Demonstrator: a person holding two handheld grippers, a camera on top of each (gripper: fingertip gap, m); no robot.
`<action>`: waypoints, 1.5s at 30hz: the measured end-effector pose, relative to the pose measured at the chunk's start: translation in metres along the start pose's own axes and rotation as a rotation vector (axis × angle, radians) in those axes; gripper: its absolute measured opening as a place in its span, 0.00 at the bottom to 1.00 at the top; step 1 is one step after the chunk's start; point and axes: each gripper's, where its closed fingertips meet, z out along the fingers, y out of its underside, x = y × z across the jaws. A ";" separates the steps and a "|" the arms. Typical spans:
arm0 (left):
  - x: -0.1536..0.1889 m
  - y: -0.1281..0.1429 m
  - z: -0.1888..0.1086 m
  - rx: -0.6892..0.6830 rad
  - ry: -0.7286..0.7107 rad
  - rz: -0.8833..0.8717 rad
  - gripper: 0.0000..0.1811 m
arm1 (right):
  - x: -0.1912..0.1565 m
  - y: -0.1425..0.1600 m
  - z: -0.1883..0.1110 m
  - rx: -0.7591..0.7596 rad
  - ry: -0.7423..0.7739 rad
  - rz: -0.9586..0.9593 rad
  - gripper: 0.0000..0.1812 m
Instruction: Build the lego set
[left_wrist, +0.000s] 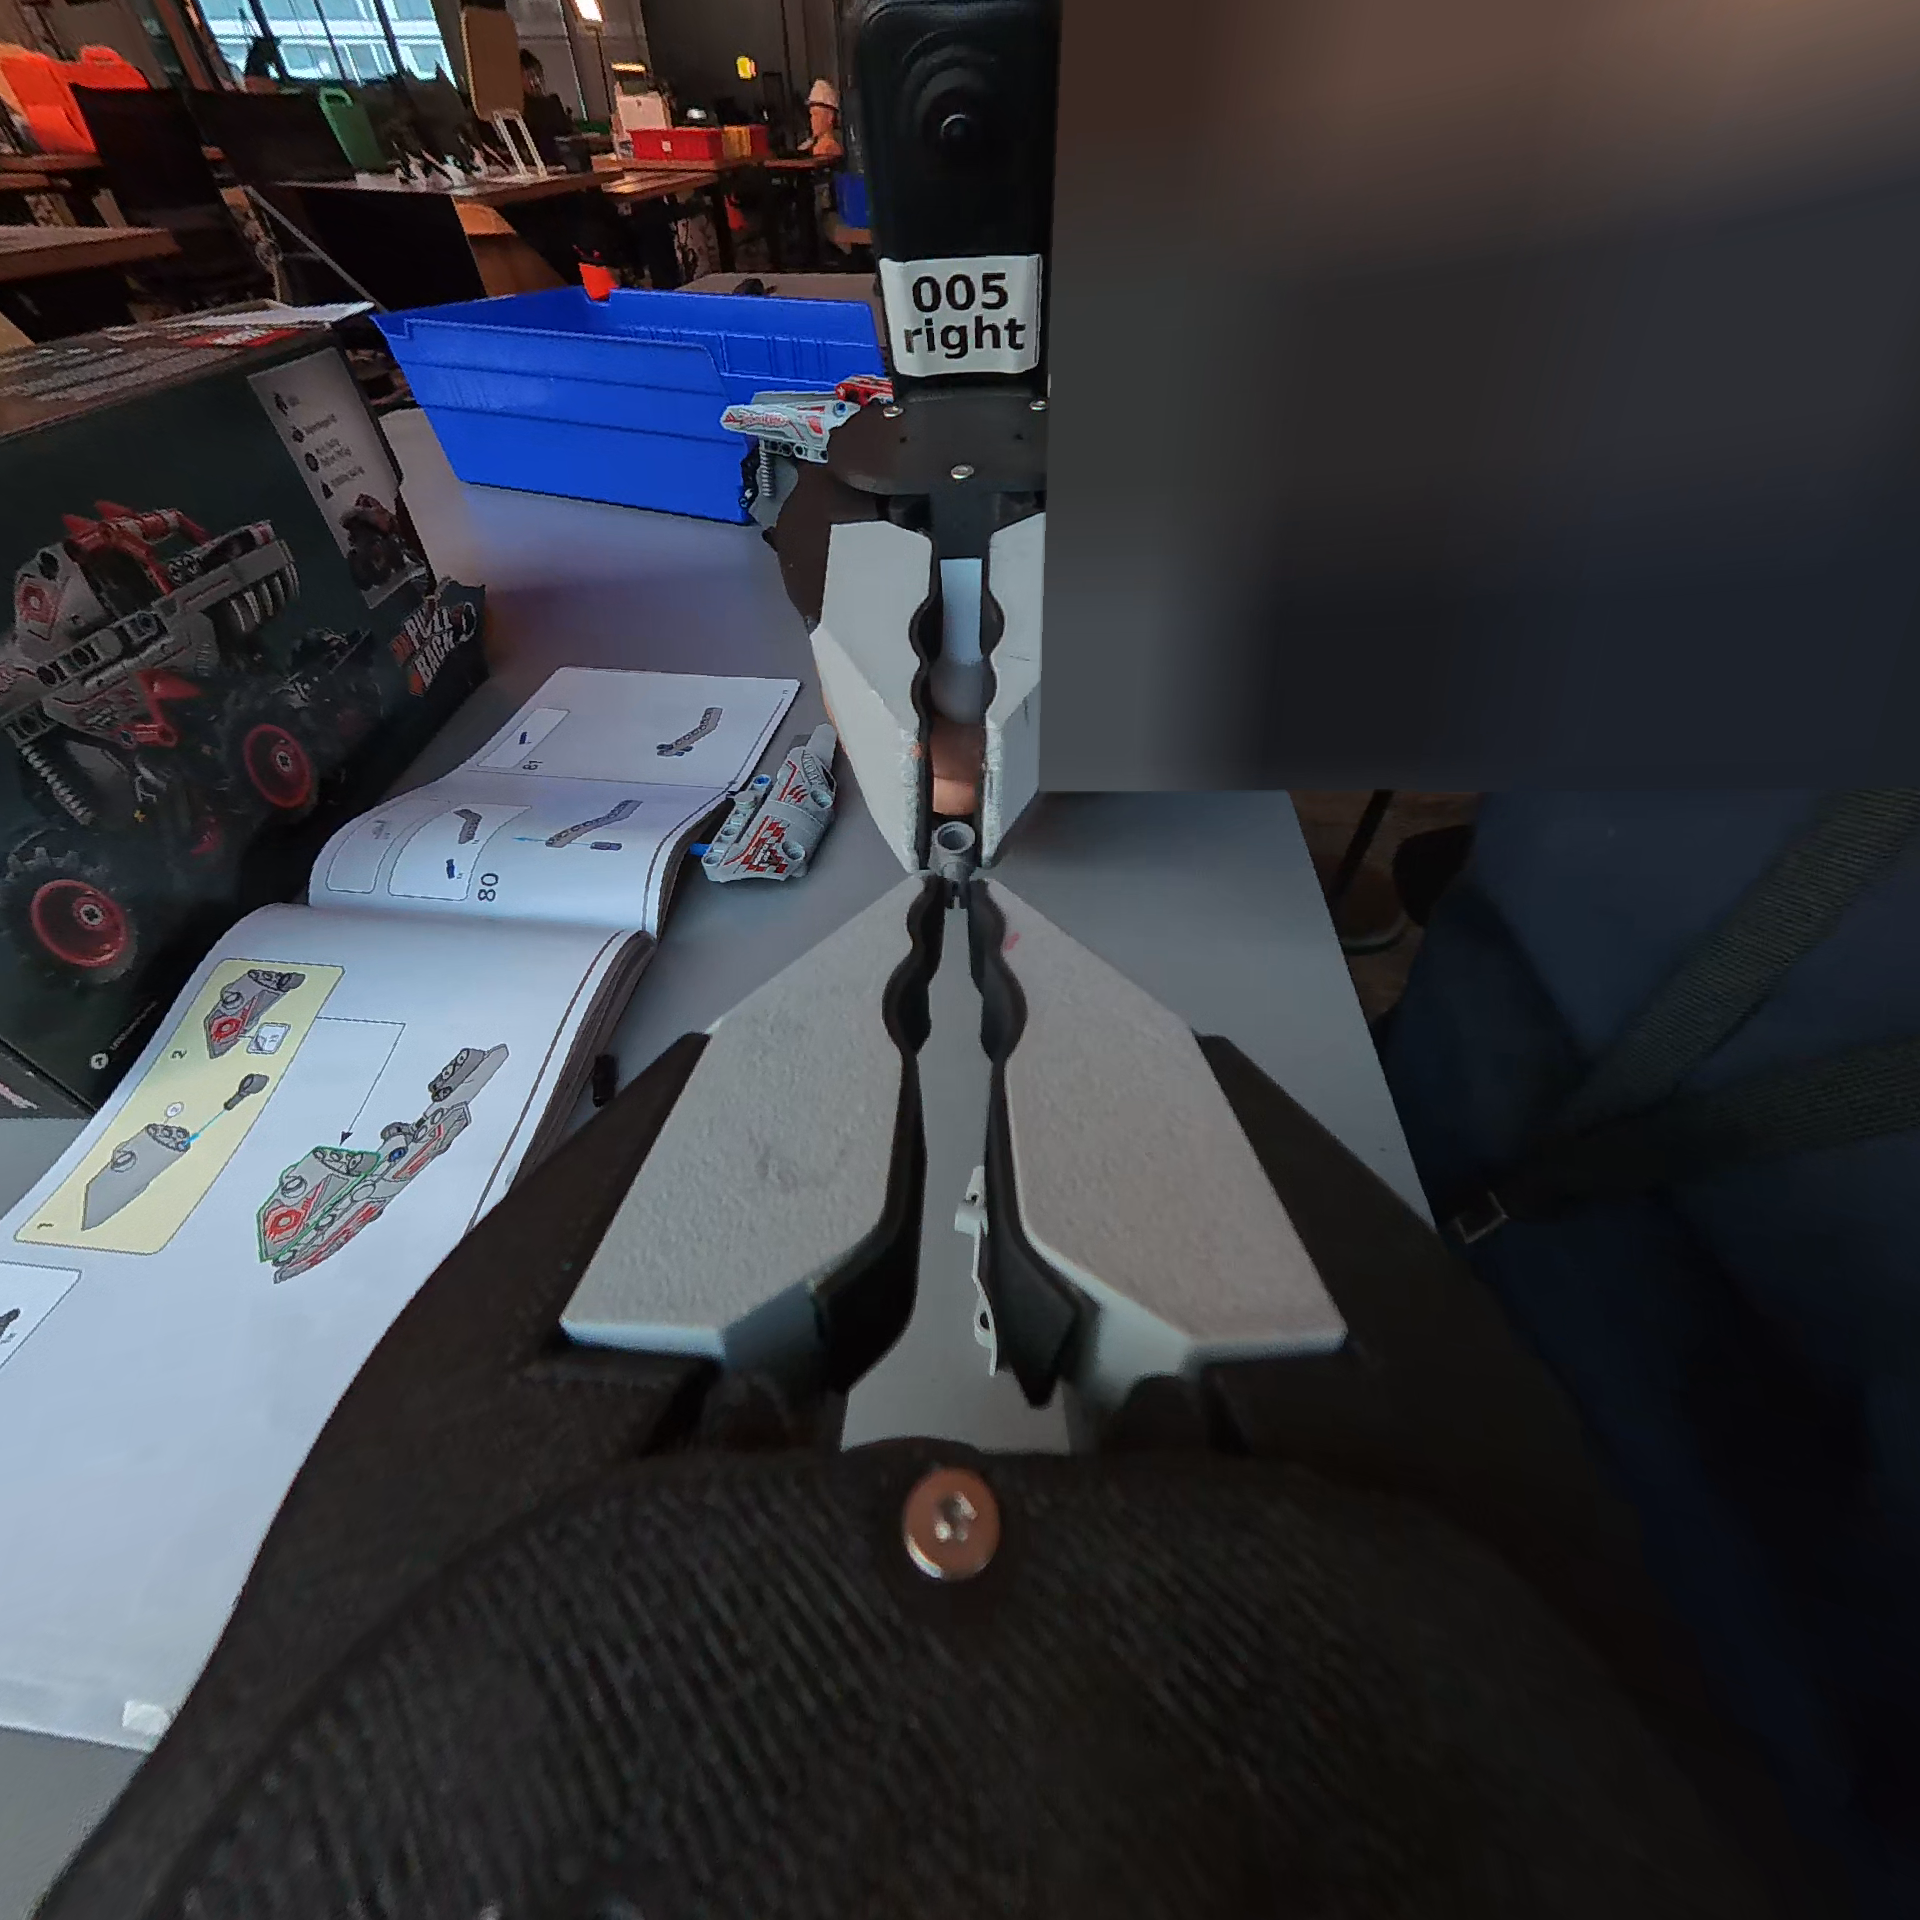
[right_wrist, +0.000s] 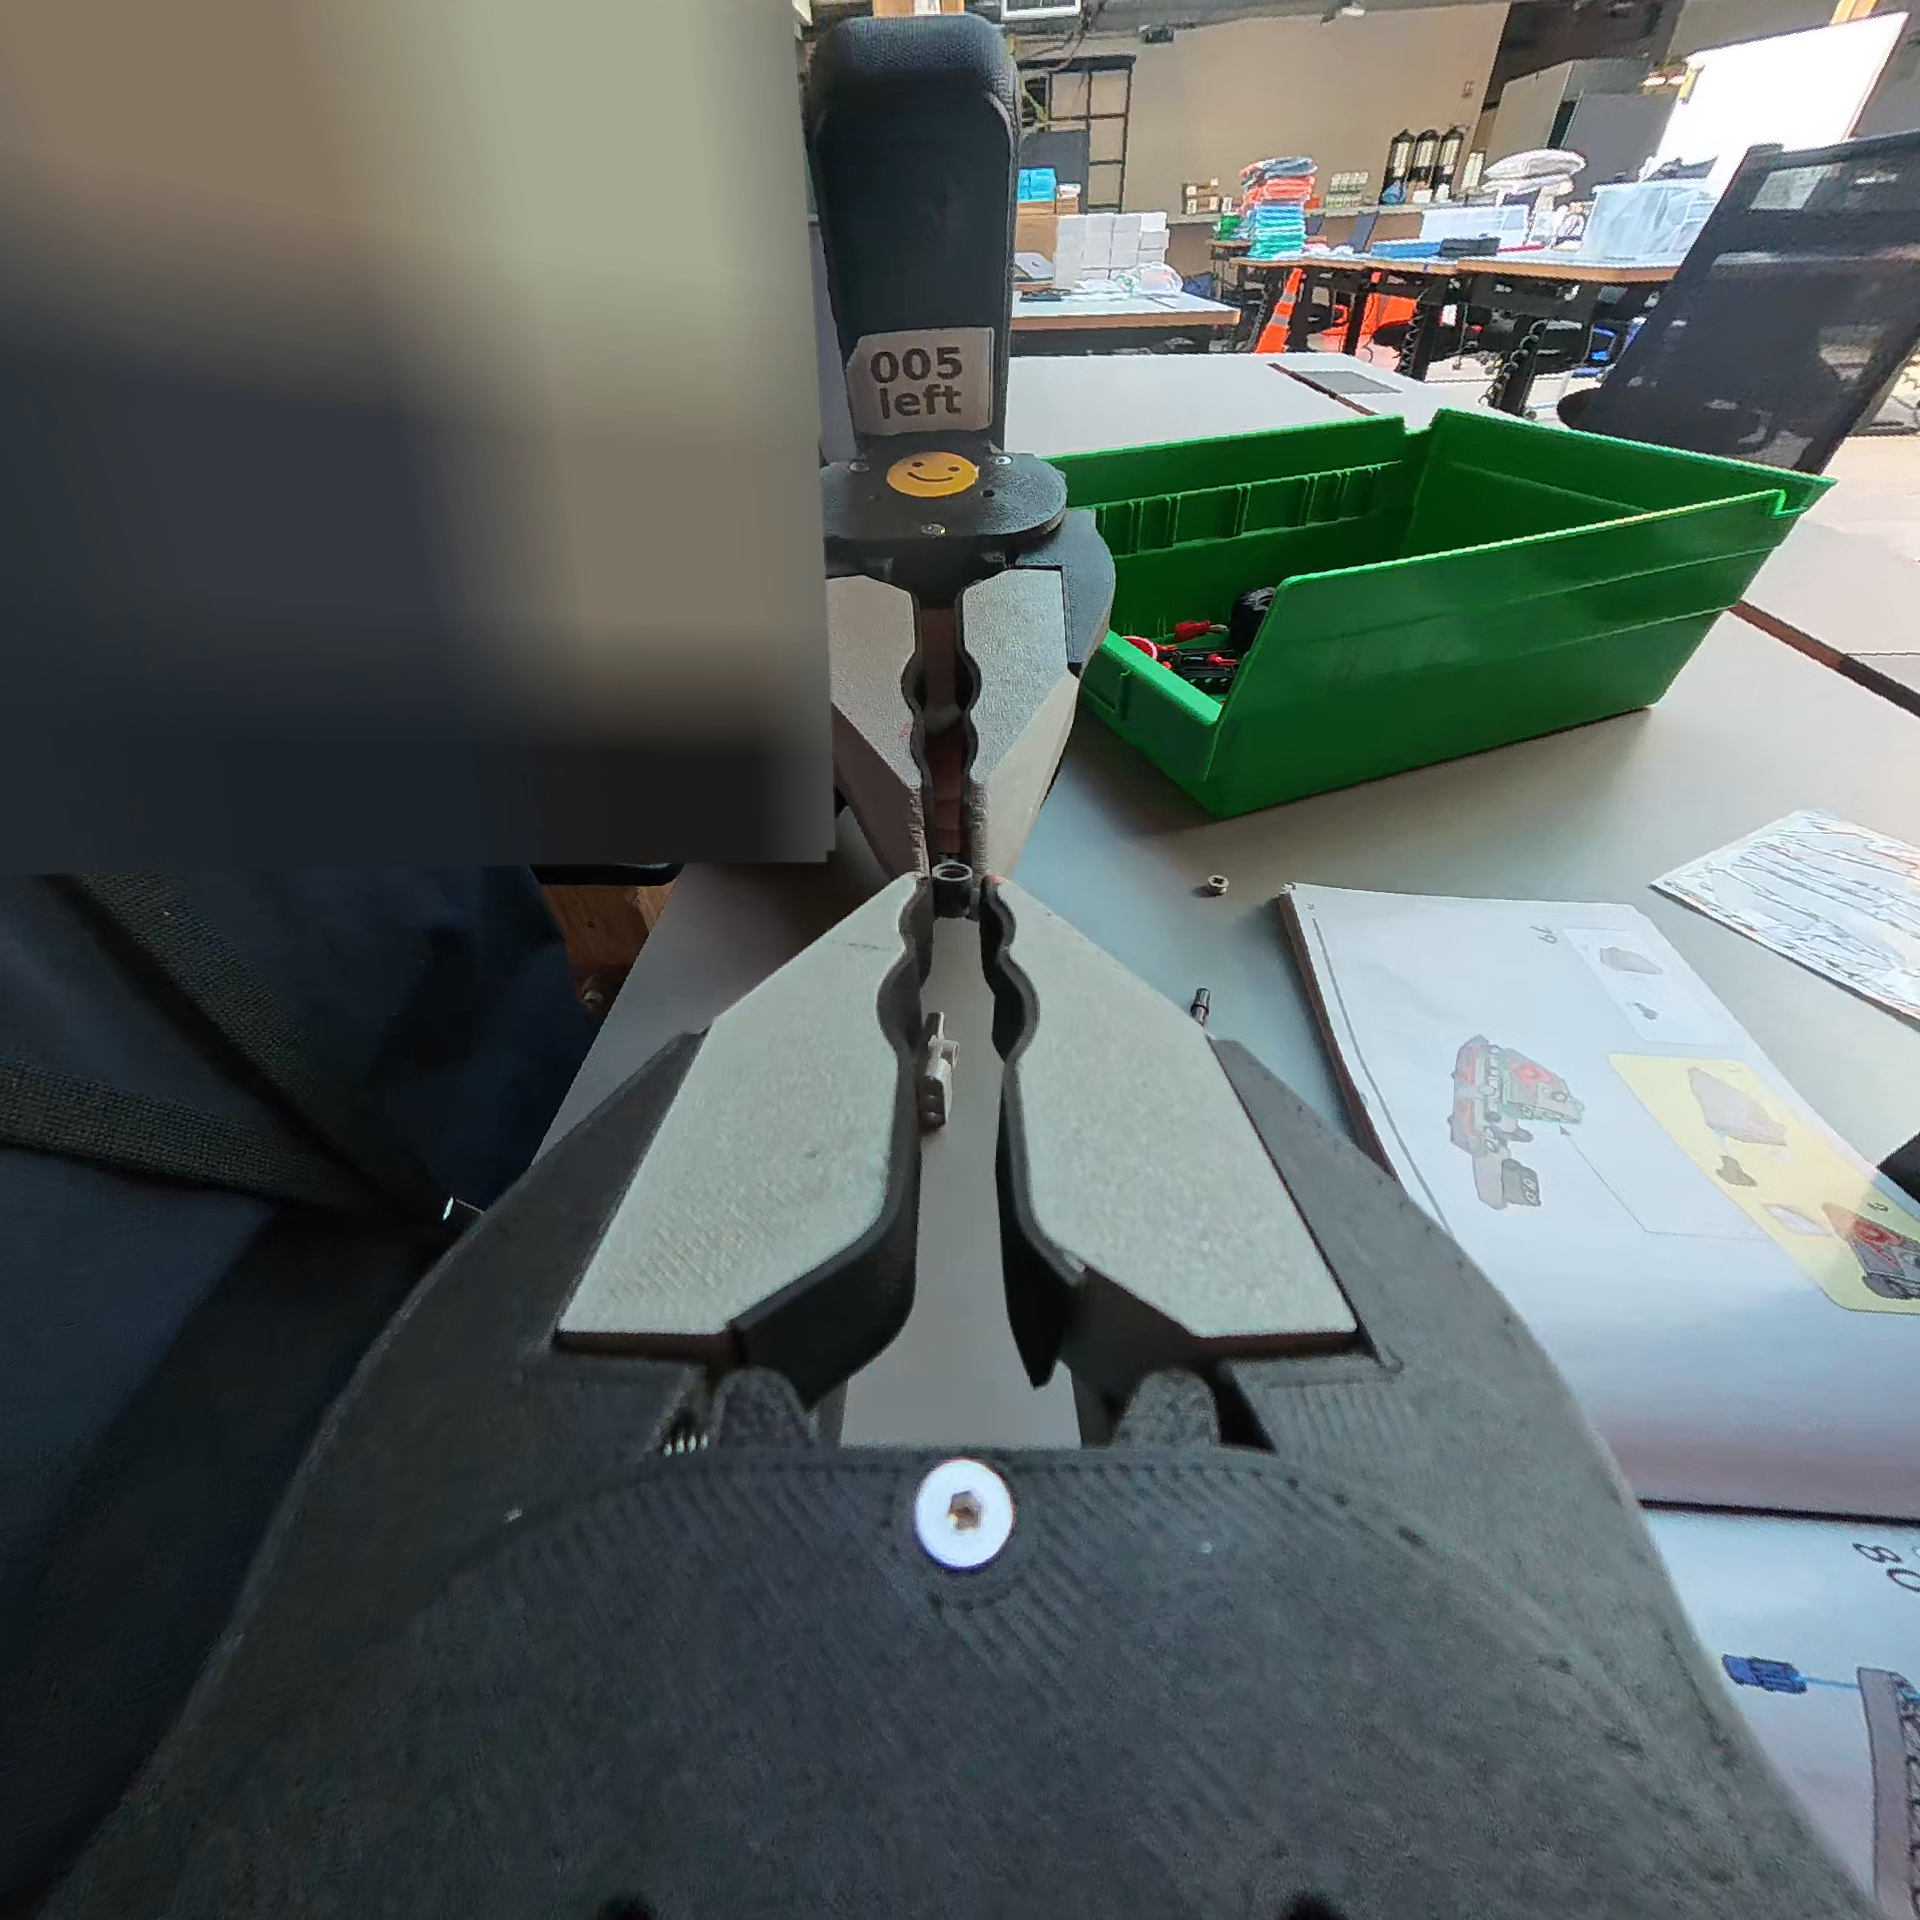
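Two hand-held grippers meet tip to tip over the grey surface (left_wrist: 1164, 935). From the left wrist view, the left hand-held gripper (left_wrist: 951, 896) pinches a small grey Lego connector piece (left_wrist: 954, 847), nearly closed; the right hand-held gripper (left_wrist: 951, 821) faces it. An open instruction booklet (left_wrist: 312, 1195) lies left.

From the right wrist view, the right hand-held gripper (right_wrist: 951, 896) is nearly closed, its tips at that same small connector (right_wrist: 952, 878). A green plastic bin (right_wrist: 1455, 623) sits behind.
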 end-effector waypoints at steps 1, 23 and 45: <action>0.000 0.000 0.000 0.001 0.000 0.000 0.01 | 0.000 0.000 0.000 0.001 0.000 -0.001 0.03; -0.002 -0.004 -0.007 0.049 0.015 -0.075 0.02 | 0.002 0.000 -0.003 -0.038 0.069 -0.111 0.01; -0.001 0.007 -0.004 -0.037 -0.022 0.012 0.01 | 0.001 0.006 0.001 -0.076 0.086 -0.174 0.02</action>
